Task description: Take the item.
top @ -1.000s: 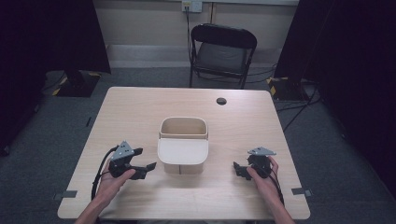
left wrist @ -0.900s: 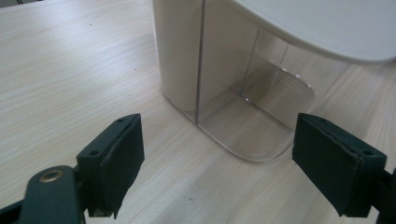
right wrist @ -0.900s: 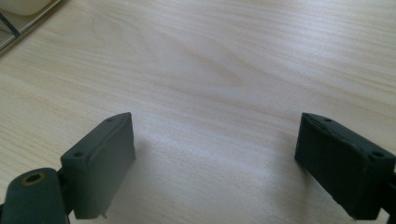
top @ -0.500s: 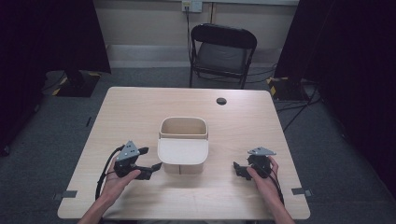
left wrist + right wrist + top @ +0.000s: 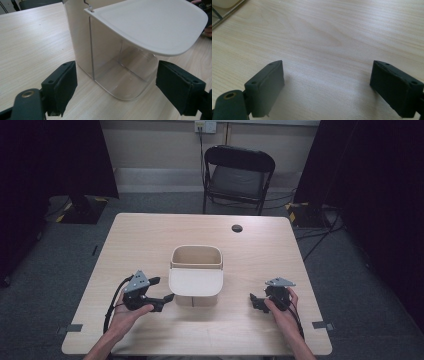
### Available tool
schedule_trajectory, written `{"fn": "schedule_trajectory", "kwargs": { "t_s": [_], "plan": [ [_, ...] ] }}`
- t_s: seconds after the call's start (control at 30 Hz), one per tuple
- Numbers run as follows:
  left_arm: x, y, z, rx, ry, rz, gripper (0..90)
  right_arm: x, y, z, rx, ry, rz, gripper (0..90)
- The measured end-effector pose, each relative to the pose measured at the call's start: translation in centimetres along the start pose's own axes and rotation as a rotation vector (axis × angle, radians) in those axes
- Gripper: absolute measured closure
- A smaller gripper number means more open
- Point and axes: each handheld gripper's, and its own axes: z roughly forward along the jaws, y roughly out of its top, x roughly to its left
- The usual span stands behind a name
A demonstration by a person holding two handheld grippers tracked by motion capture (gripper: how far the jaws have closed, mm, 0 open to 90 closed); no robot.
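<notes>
A cream bin point(image 5: 196, 257) stands mid-table with its white lid point(image 5: 195, 282) swung out flat toward me. My left gripper point(image 5: 162, 288) is open just left of the lid's near corner. In the left gripper view the lid point(image 5: 150, 25) juts over the bin's clear front wall point(image 5: 125, 72), and my left gripper point(image 5: 117, 75) has its jaws spread wide to either side of that wall, short of touching it. My right gripper point(image 5: 253, 301) rests open on the table to the bin's right, a hand's width away. In its own view the right gripper point(image 5: 327, 80) holds nothing over bare wood.
The pale wooden table point(image 5: 150, 235) has a small black round disc point(image 5: 237, 228) at its far side. A black folding chair point(image 5: 237, 172) stands behind the table. Dark curtains hang at both sides. The bin's corner point(image 5: 222, 10) shows at the right gripper view's top left.
My left gripper has slid right, up to the bin's lid. The right gripper and the bin have stayed put.
</notes>
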Motion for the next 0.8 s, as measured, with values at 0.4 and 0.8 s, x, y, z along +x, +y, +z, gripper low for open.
{"fn": "schedule_trajectory", "kwargs": {
  "t_s": [0.4,0.8],
  "plan": [
    [-0.35,0.30,0.11,-0.021,-0.009,-0.007,19.5,0.02,0.04,0.05,0.000,0.003,-0.003,11.2],
    [-0.21,0.38,0.00,-0.038,-0.030,-0.010,21.1,0.02,0.04,0.05,0.000,0.003,-0.003,11.2]
  ]
}}
